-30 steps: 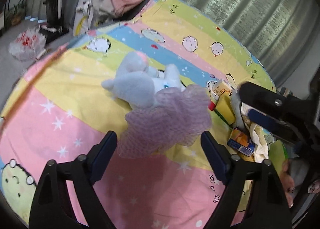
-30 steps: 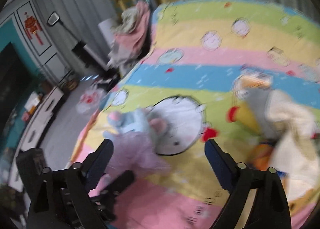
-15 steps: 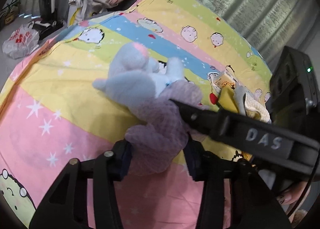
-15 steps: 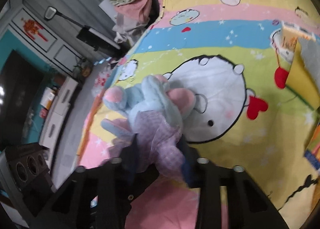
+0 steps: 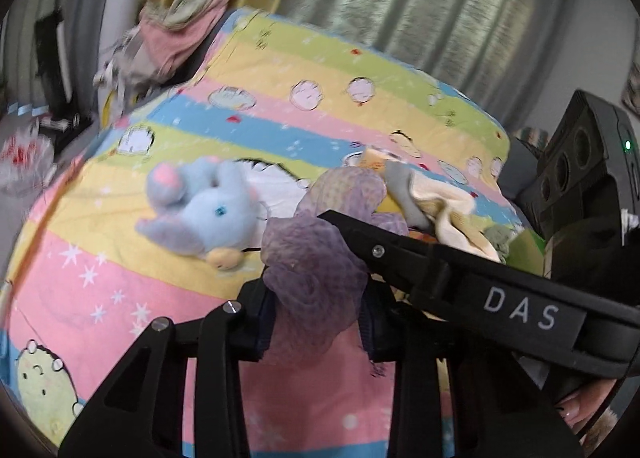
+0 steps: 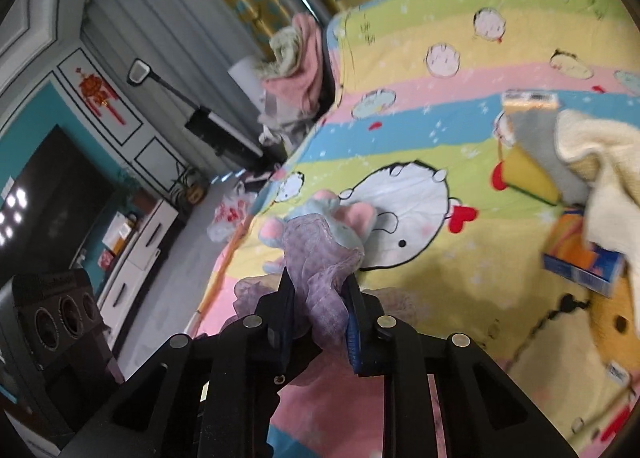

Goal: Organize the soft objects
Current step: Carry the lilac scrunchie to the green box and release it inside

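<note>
A purple mesh bath pouf [image 5: 316, 270] is held off the striped bedspread [image 5: 120, 298]. My left gripper [image 5: 316, 322] is shut on its lower part. My right gripper [image 6: 320, 298] is shut on the same pouf [image 6: 320, 270], and its finger [image 5: 400, 254] crosses the left wrist view over the pouf. A light blue plush elephant [image 5: 200, 213] with pink ears lies on the bedspread to the left of the pouf; in the right wrist view it [image 6: 352, 221] is partly hidden behind the pouf.
A cream and grey cloth [image 6: 592, 161], a yellow sponge [image 6: 524, 173] and an orange and blue carton [image 6: 580, 258] lie at the bed's right. A pile of pink and green clothes [image 5: 180, 25] sits beyond the bed's far left corner. The floor drops off at left.
Both grippers were open a second ago, then closed on the pouf. The pouf has since been lifted up and right, away from the elephant, which has rolled over on the bedspread.
</note>
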### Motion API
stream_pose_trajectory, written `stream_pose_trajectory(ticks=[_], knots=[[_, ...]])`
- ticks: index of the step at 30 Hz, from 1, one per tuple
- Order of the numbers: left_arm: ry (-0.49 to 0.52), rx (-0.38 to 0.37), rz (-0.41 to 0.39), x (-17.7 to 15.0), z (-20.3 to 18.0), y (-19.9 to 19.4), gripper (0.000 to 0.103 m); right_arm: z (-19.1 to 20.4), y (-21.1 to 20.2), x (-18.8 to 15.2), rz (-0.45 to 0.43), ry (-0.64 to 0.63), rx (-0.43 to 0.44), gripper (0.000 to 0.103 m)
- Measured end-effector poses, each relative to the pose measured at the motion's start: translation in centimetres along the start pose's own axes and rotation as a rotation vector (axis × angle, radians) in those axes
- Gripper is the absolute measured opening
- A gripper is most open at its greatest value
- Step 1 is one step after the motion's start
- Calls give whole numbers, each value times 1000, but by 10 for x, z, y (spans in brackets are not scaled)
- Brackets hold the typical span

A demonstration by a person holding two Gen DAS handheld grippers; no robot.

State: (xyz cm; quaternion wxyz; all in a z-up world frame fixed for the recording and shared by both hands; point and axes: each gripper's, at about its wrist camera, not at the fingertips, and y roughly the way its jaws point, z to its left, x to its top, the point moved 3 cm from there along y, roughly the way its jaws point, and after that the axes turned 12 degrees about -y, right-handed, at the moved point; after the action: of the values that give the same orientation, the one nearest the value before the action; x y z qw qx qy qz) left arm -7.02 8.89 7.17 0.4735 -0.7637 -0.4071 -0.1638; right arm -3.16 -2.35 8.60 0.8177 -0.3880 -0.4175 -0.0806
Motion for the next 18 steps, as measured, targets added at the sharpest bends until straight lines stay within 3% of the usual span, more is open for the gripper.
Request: stream_pose_trajectory(ticks=[9, 18], knots=[[159, -23, -75, -20, -67, -29, 31, -5, -82, 2, -152, -36, -111, 24], [312, -146, -86, -33, -163, -30, 31, -50, -183, 0, -309, 59, -258, 24]])
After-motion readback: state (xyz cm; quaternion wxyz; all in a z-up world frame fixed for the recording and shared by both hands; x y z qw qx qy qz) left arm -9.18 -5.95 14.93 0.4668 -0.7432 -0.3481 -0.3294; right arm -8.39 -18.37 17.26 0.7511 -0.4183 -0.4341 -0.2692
